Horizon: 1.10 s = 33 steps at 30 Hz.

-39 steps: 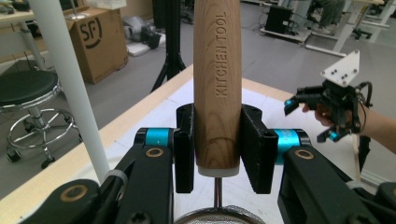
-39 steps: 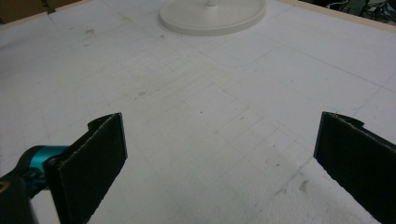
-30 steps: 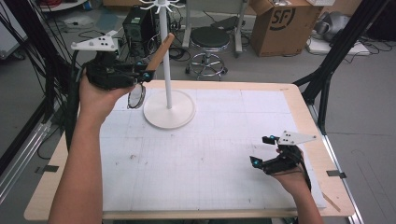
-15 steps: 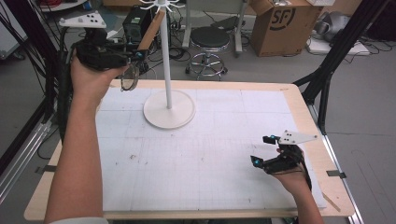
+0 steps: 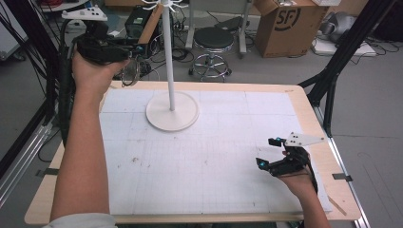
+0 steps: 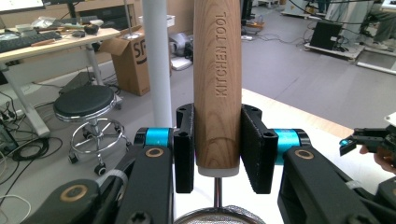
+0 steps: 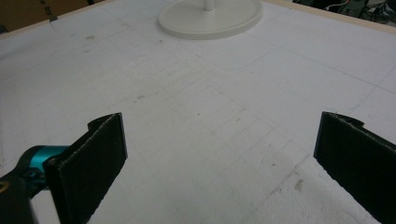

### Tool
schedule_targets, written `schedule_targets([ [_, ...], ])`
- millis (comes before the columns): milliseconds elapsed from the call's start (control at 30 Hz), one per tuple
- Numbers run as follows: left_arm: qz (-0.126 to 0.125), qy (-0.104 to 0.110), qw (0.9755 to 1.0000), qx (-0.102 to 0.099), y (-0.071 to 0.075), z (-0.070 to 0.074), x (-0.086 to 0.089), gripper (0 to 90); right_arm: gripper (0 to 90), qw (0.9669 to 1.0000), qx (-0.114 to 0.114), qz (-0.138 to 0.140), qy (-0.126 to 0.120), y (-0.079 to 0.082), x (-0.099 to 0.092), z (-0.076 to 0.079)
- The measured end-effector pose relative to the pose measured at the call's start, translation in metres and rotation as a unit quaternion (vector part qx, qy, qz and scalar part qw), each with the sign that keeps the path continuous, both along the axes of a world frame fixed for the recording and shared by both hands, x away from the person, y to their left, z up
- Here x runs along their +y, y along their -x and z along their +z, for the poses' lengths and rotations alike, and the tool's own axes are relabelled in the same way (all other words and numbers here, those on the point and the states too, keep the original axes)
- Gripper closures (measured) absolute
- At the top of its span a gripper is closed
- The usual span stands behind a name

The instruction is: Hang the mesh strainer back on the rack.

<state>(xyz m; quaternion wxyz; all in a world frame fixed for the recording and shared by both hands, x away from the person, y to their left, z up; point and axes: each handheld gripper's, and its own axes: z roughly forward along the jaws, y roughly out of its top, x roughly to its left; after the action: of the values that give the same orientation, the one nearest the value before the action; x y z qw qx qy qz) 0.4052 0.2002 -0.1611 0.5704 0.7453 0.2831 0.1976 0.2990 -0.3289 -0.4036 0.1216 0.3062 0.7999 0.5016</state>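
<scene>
Left tongs [image 6: 217, 154] clamp strainer handle [image 6: 217, 88] beside stand pole [image 6: 158, 60] (right tongs [image 7: 219, 163] apart).

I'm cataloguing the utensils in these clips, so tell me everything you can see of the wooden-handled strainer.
The strainer has a thick, round, light wooden handle stamped KITCHEN TOOL, ending in a pale cap with a thin metal stem leading to a fine wire-mesh bowl. The left gripper is shut on the handle near the cap, holding it off the table beside the white stand's pole. The handle slants upward towards the pole's top; the bowl hangs below the gripper.
</scene>
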Motion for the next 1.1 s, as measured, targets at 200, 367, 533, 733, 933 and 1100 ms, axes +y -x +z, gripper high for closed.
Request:
schedule_targets([
  [200,0.01,-0.008,0.9999,0.005,-0.005,-0.003,0.0,68.6,1.4,1.0,0.0,-0.001,0.001,0.0,-0.001,0.0],
  [367,0.014,-0.011,0.9998,0.005,-0.006,-0.003,-0.001,68.6,1.3,1.0,0.0,-0.002,0.001,0.0,-0.001,-0.001],
  [533,0.022,-0.01,0.9997,0.012,-0.01,-0.005,-0.002,68.6,1.3,1.0,0.0,-0.001,0.002,0.0,-0.001,-0.001],
  [733,0.03,-0.018,0.9991,0.022,-0.016,-0.008,-0.012,68.6,1.3,1.0,-0.003,-0.002,0.0,0.0,-0.001,0.0],
  [933,0.028,-0.023,0.9989,0.03,-0.022,-0.012,-0.019,68.7,1.4,1.0,-0.004,-0.002,-0.001,0.0,-0.001,0.0],
  [1100,0.029,-0.033,0.9983,0.037,-0.026,-0.016,-0.024,68.7,1.4,1.0,-0.003,-0.001,-0.003,0.0,-0.002,0.0],
])
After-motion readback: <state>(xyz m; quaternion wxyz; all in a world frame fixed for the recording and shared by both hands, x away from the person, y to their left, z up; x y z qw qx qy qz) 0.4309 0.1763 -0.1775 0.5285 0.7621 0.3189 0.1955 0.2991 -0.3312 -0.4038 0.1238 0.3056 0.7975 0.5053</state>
